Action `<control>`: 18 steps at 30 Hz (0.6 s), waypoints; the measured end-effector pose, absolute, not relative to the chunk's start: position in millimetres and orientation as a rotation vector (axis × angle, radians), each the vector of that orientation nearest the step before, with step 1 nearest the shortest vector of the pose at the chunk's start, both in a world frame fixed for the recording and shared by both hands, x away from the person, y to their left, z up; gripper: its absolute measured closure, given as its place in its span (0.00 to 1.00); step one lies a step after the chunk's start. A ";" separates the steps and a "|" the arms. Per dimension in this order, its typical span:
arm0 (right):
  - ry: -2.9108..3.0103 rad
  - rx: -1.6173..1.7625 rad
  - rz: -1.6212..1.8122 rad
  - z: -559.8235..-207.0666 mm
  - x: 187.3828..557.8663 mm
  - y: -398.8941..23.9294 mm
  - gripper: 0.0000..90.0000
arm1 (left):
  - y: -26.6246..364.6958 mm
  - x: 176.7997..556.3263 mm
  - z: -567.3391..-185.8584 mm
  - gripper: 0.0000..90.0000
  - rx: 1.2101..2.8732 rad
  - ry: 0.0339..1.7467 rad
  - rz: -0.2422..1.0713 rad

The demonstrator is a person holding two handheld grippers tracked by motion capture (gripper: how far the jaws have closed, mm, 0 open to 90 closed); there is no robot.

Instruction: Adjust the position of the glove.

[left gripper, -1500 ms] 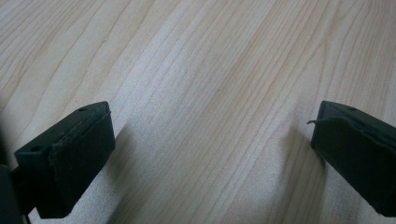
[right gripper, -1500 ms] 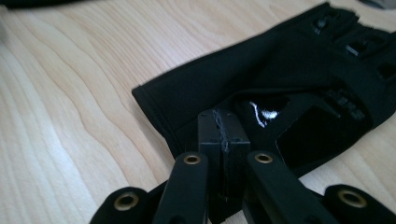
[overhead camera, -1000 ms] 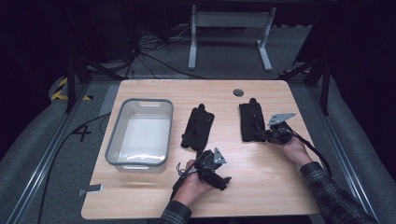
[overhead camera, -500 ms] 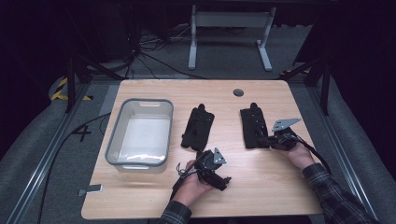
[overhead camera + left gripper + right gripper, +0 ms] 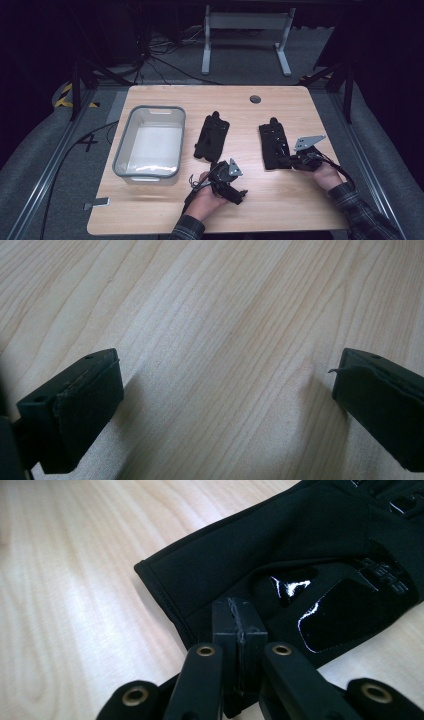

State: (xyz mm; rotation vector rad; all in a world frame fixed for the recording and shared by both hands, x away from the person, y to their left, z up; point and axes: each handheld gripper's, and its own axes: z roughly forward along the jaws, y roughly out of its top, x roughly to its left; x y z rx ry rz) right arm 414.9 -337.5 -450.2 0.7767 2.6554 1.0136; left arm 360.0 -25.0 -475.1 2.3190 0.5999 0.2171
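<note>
- Gloves: we see 2 black ones on the table (image 5: pixel 165 210), the right glove (image 5: pixel 274 145) pinched at its cuff by our right gripper (image 5: pixel 239 630), likely for dragging
- Left gripper (image 5: pixel 227 390) rests open on bare wood, idle near the left glove (image 5: pixel 212 136)

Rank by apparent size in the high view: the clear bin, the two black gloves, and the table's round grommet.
1. clear bin, largest.
2. left glove and right glove: look alike, so unranked.
3. round grommet, smallest.
</note>
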 end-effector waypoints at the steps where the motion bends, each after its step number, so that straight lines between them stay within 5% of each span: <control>1: 2.659 0.775 1.018 -450.3 412.7 -337.6 1.00 | -25.0 360.0 -475.1 0.00 2.319 0.598 0.217; 18: 2.719 0.707 1.013 -449.5 369.8 -339.5 1.00 | -25.0 359.6 -475.2 0.00 2.323 0.584 0.212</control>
